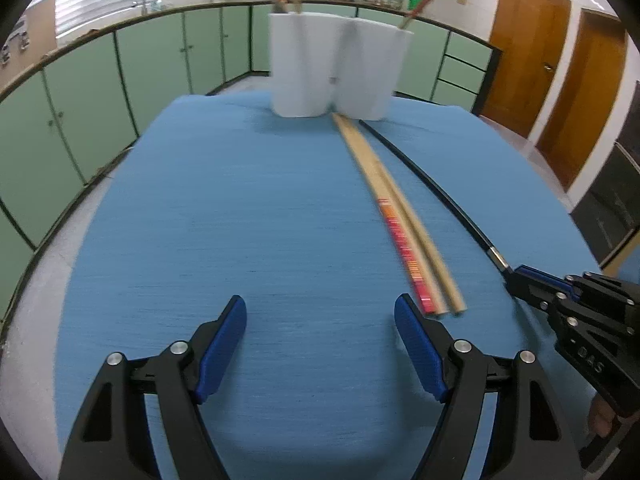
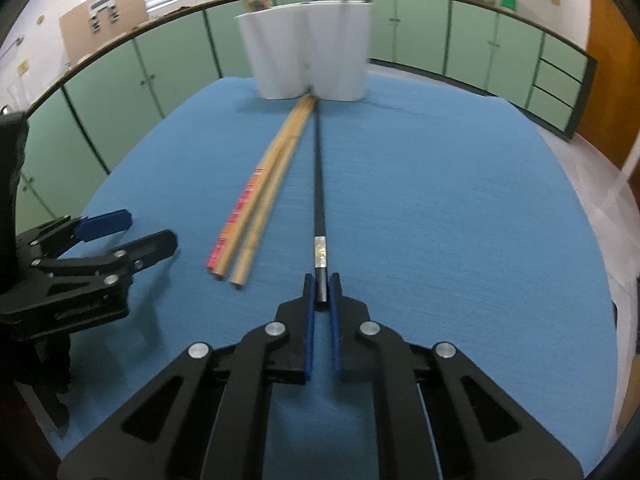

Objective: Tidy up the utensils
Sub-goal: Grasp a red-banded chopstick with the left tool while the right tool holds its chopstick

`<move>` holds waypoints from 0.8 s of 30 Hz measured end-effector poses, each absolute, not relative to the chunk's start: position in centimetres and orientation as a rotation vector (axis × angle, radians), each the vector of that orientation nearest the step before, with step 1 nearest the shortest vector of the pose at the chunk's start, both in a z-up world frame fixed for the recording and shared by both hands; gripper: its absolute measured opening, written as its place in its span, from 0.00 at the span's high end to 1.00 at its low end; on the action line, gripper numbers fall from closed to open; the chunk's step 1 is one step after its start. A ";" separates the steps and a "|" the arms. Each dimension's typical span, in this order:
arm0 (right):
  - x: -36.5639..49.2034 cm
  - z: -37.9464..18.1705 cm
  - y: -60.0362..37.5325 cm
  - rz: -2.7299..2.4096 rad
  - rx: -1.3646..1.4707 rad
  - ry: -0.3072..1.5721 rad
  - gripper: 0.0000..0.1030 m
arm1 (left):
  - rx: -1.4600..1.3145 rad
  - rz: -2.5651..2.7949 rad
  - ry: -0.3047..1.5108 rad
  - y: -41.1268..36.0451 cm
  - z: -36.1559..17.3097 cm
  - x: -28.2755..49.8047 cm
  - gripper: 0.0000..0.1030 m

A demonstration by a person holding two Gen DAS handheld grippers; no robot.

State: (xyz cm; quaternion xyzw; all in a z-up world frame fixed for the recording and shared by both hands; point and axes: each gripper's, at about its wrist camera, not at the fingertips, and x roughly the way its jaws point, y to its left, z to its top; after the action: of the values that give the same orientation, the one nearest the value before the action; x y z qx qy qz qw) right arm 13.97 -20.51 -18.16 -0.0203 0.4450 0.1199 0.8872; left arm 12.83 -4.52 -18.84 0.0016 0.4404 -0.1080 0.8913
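The right gripper [image 2: 321, 292] is clenched on the near end of the black chopstick [image 2: 319, 184]. In the right wrist view the chopstick's long axis runs vertically from frame centre toward the white holder [image 2: 308, 56] at upper centre, its far tip touching or just short of the holder base. The two wooden chopsticks [image 2: 260, 196] lie just left of it on the blue tablecloth [image 2: 460, 220], converging toward the same base, their near ends angled lower left. The left gripper [image 1: 320, 344], jaws spread wide and empty, sits at lower centre of the left wrist view, just left of the wooden pair's near ends.
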 end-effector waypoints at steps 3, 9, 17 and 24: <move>13.9 -18.3 -21.7 0.231 -0.030 0.921 0.94 | 0.008 -0.239 0.915 -5.7 -18.9 12.9 0.27; 14.1 -18.5 -21.8 0.231 -0.025 0.912 0.94 | 0.029 -0.237 0.915 -6.8 -19.0 13.4 0.27; 14.1 -18.6 -22.2 0.238 -0.008 0.913 0.94 | 0.063 -0.183 0.920 -6.1 -19.2 13.2 0.26; 14.1 -18.5 -22.4 0.249 0.009 0.914 0.93 | 0.038 -0.159 0.923 -5.1 -19.1 12.8 0.26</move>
State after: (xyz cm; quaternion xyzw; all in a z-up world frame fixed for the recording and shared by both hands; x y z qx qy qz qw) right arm 14.06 -22.44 -18.55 0.0042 0.4402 0.1199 0.8898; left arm 12.77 -5.08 -19.07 0.0184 0.4448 -0.0766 0.8922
